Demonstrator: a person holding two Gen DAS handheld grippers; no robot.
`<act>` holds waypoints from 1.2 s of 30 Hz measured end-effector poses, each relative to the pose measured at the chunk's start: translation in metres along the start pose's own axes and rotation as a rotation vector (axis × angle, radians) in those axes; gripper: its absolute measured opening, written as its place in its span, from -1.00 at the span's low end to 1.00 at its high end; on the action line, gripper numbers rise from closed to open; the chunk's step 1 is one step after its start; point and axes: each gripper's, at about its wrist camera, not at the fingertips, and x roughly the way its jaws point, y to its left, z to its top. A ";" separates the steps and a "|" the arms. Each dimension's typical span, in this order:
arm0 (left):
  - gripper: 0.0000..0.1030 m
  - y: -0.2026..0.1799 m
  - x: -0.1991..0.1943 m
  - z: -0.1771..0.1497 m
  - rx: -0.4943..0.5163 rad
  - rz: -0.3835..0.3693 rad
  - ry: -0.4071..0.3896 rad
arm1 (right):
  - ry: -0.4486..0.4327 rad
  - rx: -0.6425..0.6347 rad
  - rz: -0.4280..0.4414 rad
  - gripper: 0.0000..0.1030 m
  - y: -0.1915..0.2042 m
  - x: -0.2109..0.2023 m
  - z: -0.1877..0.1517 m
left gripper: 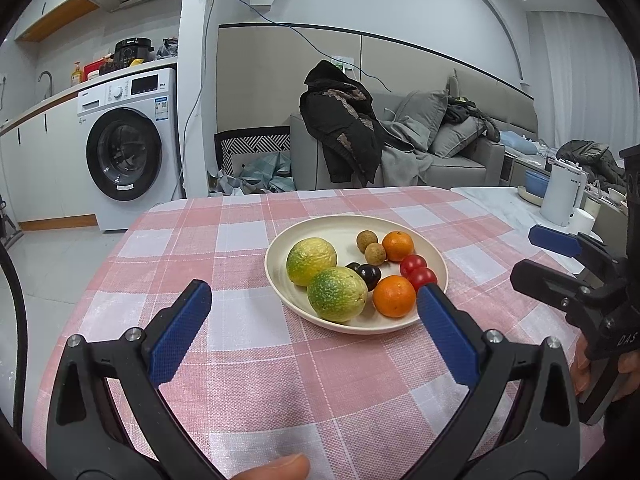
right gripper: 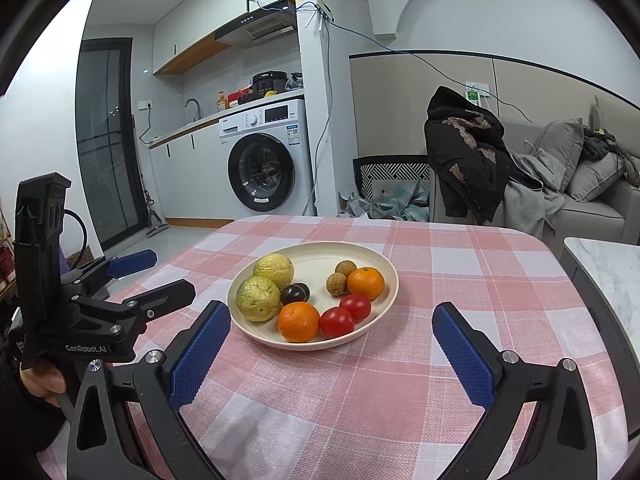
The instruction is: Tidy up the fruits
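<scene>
A cream plate sits on the pink checked tablecloth and holds all the fruit. On it are two yellow-green fruits, two tangerines, two cherry tomatoes, two longans and dark plums. My left gripper hovers open just short of the plate's near rim, nothing between its fingers. My right gripper is likewise open and holds nothing, to the right of the left one.
A marble side table with a white kettle and bowls stands to the right of the table. Behind are a washing machine and a sofa draped with a dark coat. A hand holds the left gripper.
</scene>
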 end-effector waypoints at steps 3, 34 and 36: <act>0.99 -0.001 0.000 0.000 0.002 -0.004 -0.002 | -0.001 -0.003 0.003 1.00 0.000 0.001 0.000; 0.99 -0.001 0.001 0.000 -0.001 -0.003 -0.001 | 0.002 -0.006 0.006 1.00 -0.001 0.003 0.001; 0.99 -0.001 0.001 0.000 -0.001 -0.003 -0.001 | 0.002 -0.007 0.006 1.00 0.000 0.003 0.001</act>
